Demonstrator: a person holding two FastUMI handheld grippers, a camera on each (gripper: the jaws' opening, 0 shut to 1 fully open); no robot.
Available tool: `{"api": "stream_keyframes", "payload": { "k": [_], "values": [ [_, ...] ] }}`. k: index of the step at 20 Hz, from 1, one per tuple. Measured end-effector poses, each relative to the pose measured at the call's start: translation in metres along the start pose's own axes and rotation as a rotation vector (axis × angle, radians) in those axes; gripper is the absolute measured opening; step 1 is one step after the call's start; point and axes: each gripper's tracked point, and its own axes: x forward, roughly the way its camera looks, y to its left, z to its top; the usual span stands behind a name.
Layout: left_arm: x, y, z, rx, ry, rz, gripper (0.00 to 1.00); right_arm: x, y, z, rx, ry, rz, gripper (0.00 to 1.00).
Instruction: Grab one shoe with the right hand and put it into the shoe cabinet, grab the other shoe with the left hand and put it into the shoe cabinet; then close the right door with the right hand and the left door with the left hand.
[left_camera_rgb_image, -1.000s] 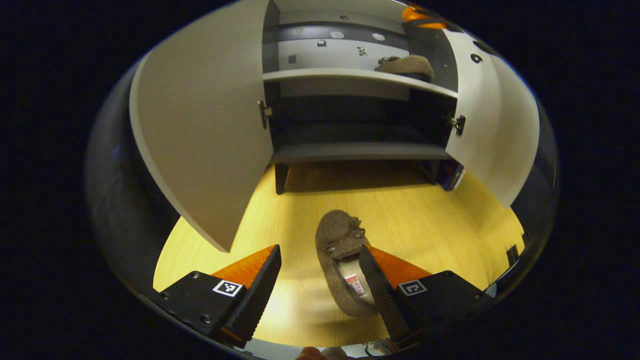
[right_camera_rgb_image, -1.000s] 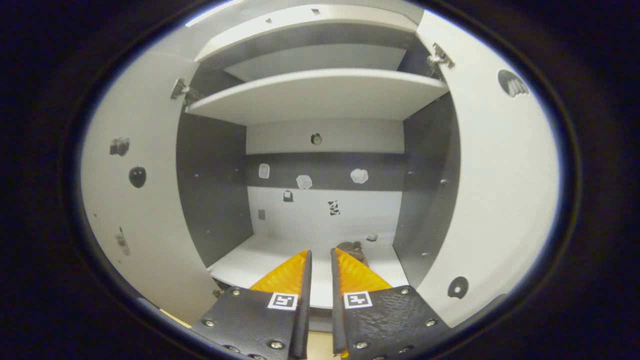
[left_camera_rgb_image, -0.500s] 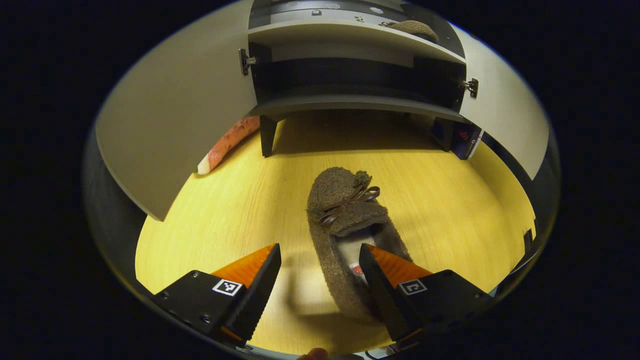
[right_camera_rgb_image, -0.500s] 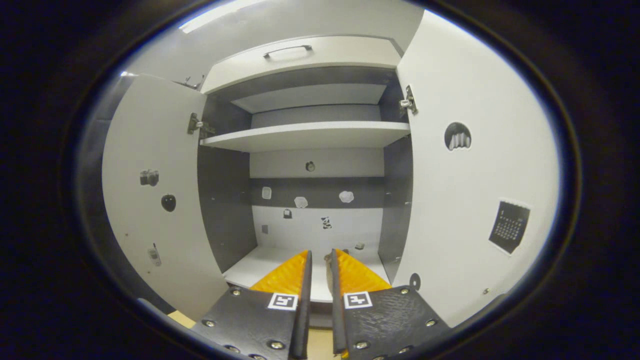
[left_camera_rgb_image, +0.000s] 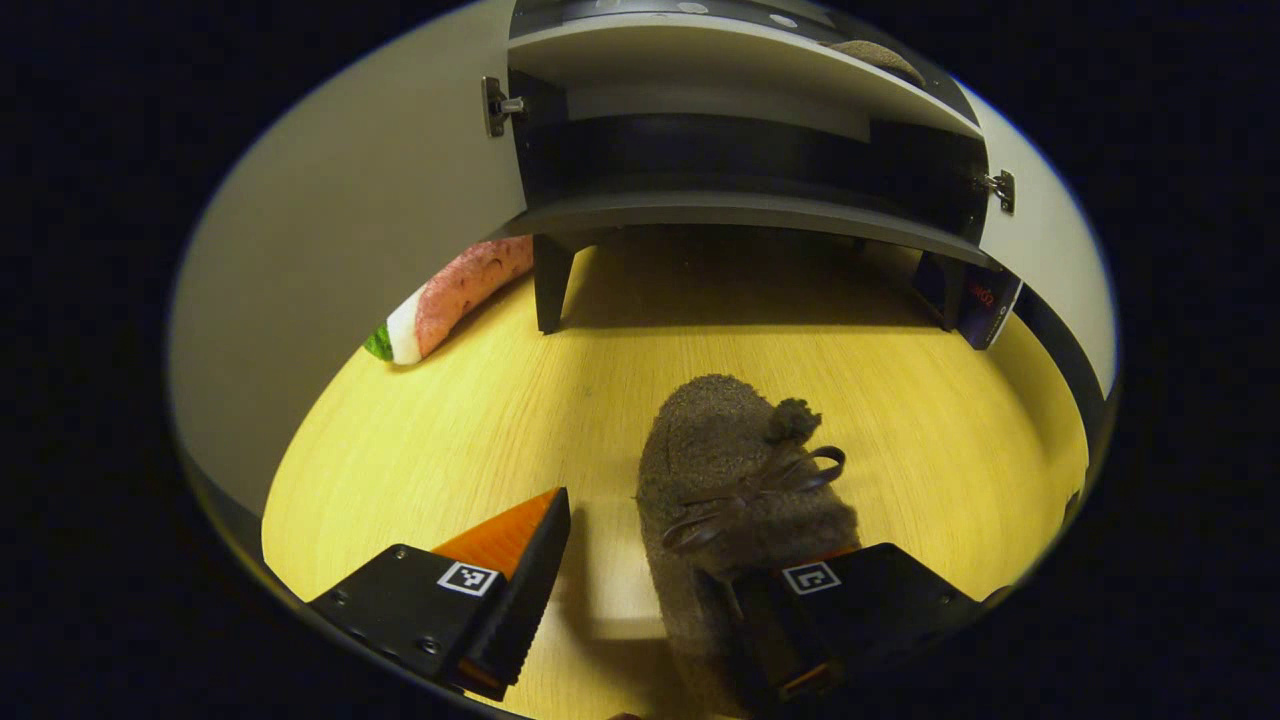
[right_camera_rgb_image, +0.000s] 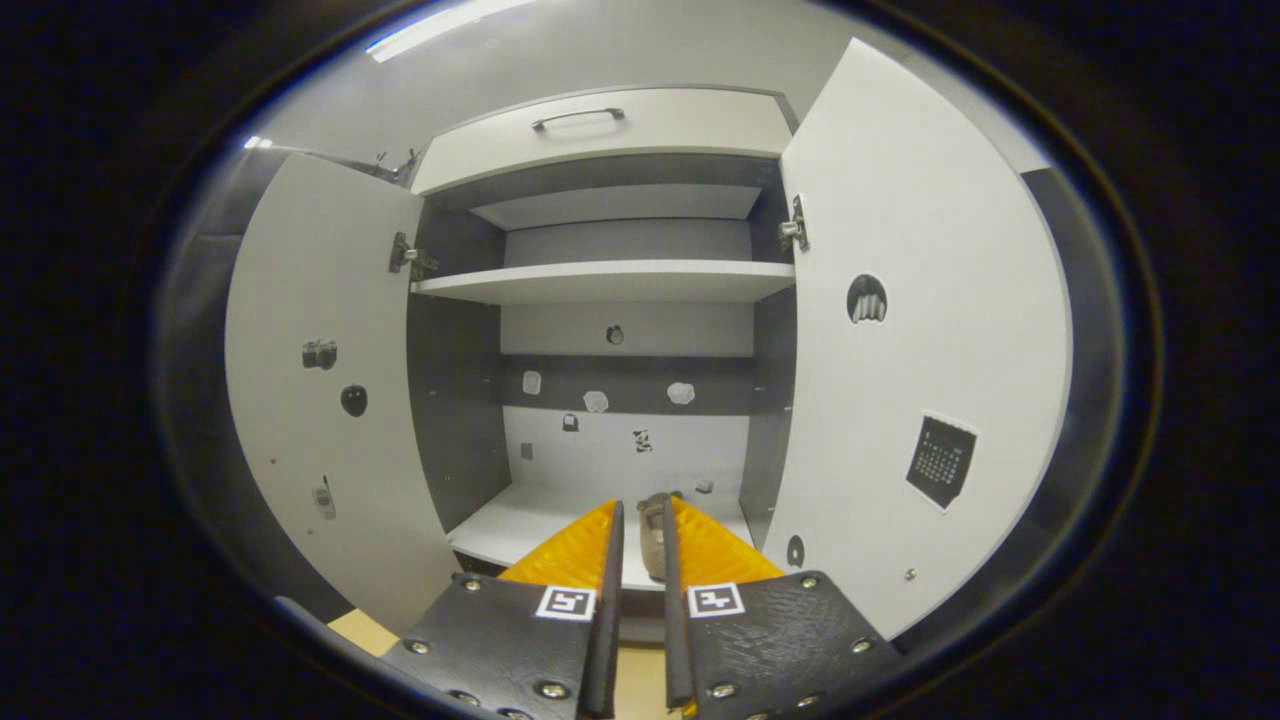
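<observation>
In my left gripper view, the left gripper (left_camera_rgb_image: 640, 580) sits at the bottom of the frame with its jaws wide. A brown fuzzy shoe (left_camera_rgb_image: 735, 490) with a small bow lies on the yellow wooden floor (left_camera_rgb_image: 500, 420), lower centre. One finger stands clear of it to the left, with bare floor between; the other finger is over the shoe's opening, its tip hidden behind the upper, so I cannot tell whether it touches. Nothing is gripped yet.

Toward the top of that frame stands the shoe cabinet (left_camera_rgb_image: 740, 210) on dark legs, doors swung out. The other shoe (left_camera_rgb_image: 880, 55) rests on a pale shelf at the upper right. A pink and white plush thing (left_camera_rgb_image: 450, 300) lies on the floor by the cabinet's left leg.

In my right gripper view, the right gripper (right_camera_rgb_image: 640, 560) is at bottom centre with jaws narrow, a slim gap between them, and holding nothing. Through that gap I see the shelved shoe (right_camera_rgb_image: 652, 535) on the white shelf (right_camera_rgb_image: 520, 520). The left door (right_camera_rgb_image: 320, 400) and right door (right_camera_rgb_image: 920, 380) both stand open, and a drawer with a handle (right_camera_rgb_image: 600, 120) tops the cabinet.
</observation>
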Motion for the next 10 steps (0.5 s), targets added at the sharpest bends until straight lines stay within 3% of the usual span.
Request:
{"api": "stream_keyframes", "payload": {
  "k": [2, 5, 7, 10],
  "values": [
    [0.001, -0.009, 0.002, 0.031, -0.009, -0.02, 0.75, -0.003, -0.002, 0.001, -0.008, -0.002, -0.003, 0.19],
    [0.001, -0.013, 0.005, 0.084, -0.018, 0.007, 0.31, -0.002, -0.005, 0.002, -0.012, -0.001, -0.004, 0.19],
    [-0.002, -0.014, 0.006, 0.073, -0.006, -0.003, 0.17, -0.006, -0.006, 0.004, -0.015, -0.005, -0.004, 0.19],
    [-0.009, -0.013, 0.019, 0.06, -0.018, -0.003, 0.1, -0.009, -0.003, 0.008, -0.012, -0.017, 0.008, 0.19]
  ]
}}
